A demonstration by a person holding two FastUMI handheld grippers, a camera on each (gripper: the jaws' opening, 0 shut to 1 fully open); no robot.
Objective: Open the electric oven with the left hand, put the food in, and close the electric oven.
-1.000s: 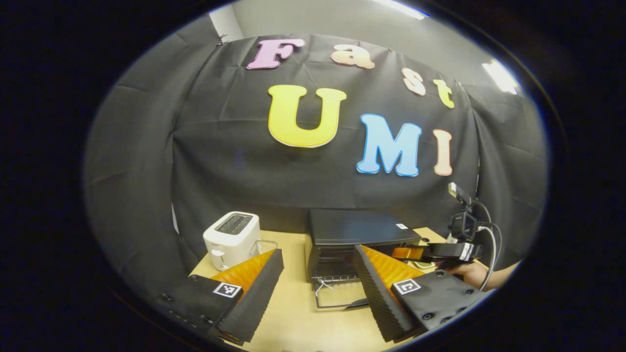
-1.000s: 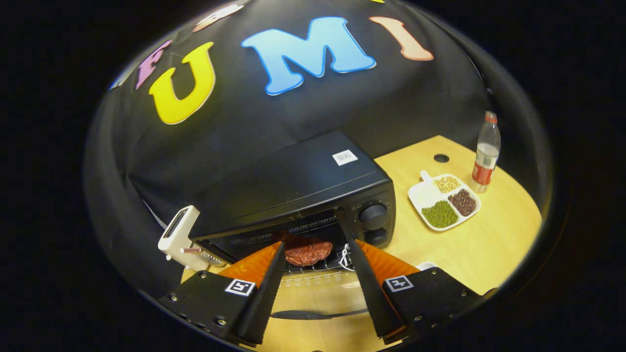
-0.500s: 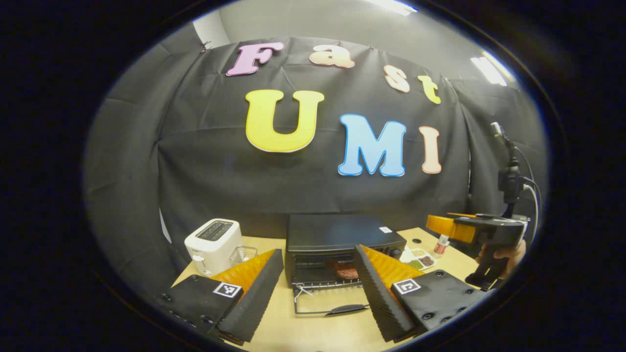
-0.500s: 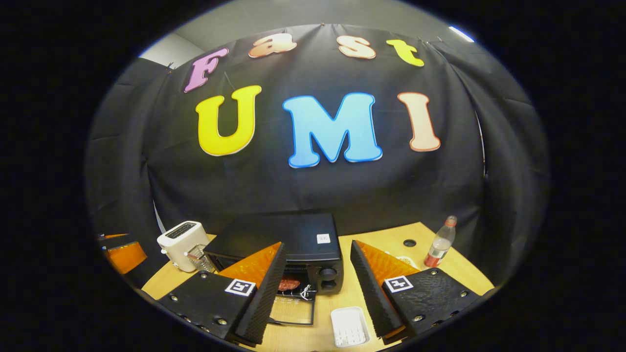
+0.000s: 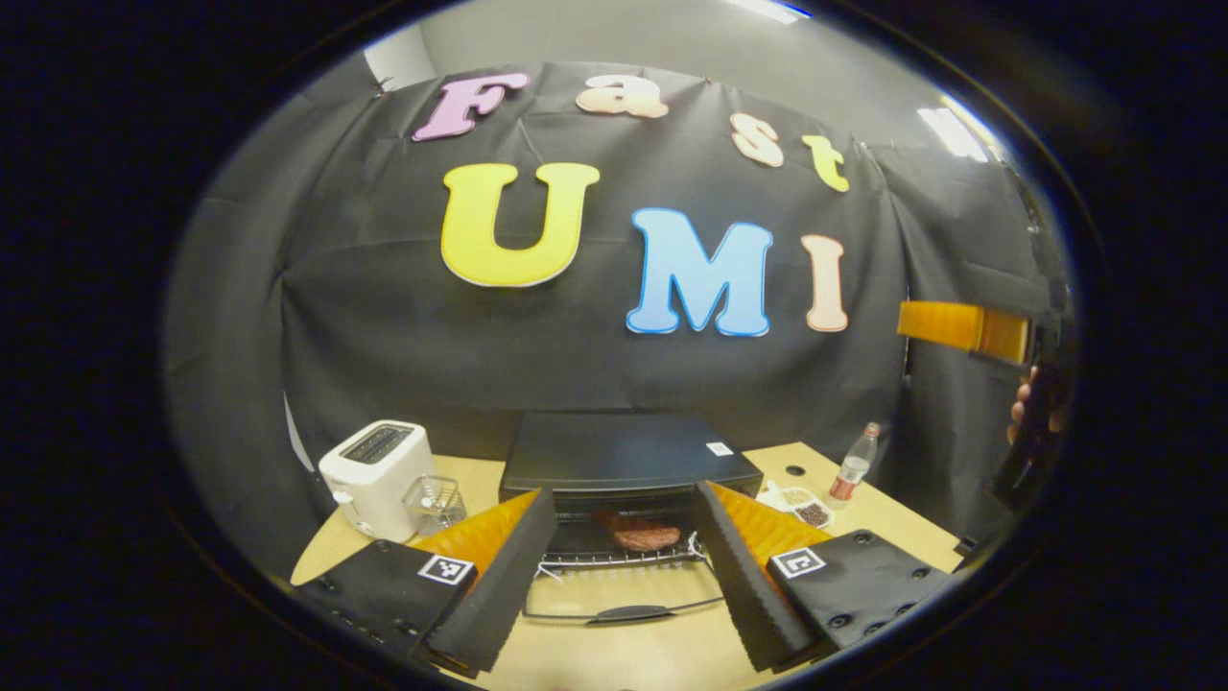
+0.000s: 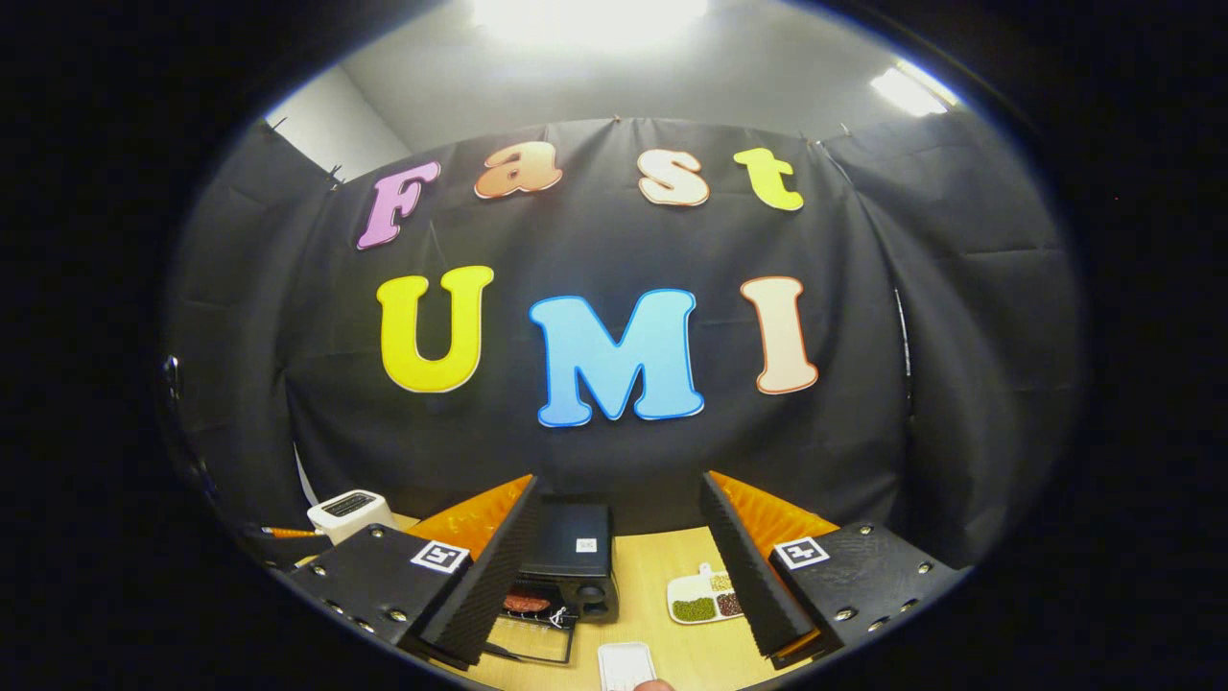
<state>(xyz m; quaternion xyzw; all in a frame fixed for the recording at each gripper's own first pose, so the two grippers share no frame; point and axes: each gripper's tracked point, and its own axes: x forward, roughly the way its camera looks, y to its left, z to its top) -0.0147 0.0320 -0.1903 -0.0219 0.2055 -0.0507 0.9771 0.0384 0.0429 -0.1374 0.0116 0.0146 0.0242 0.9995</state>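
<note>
1. Oven (image 5: 628, 453), a black electric one, stands on the wooden counter (image 5: 614, 662) against the booth's cloth wall, with its glass door (image 5: 624, 590) dropped flat open toward the camera.
2. Food, a brown patty (image 5: 641, 533), lies on the wire rack inside the oven cavity; in the right gripper view it shows as a reddish piece (image 6: 526, 604) behind the open door.
3. Left tool (image 5: 624, 576) hovers in front of the oven with its fingers spread wide and nothing between them; the door handle (image 5: 633, 612) lies in the gap, untouched.
4. Right tool (image 6: 614, 585) is raised well back from the counter, fingers likewise parted and holding nothing. In the left gripper view it appears high at the right edge (image 5: 964, 328), with a hand (image 5: 1031, 408) gripping it.
5. White toaster (image 5: 377, 477) sits left of the oven, a small clear container (image 5: 434, 502) just beside it.
6. Right of the oven are a divided plate of beans (image 6: 705, 600) and a plastic bottle (image 5: 853, 466); a white tray (image 6: 625, 665) lies near the counter's front edge.
</note>
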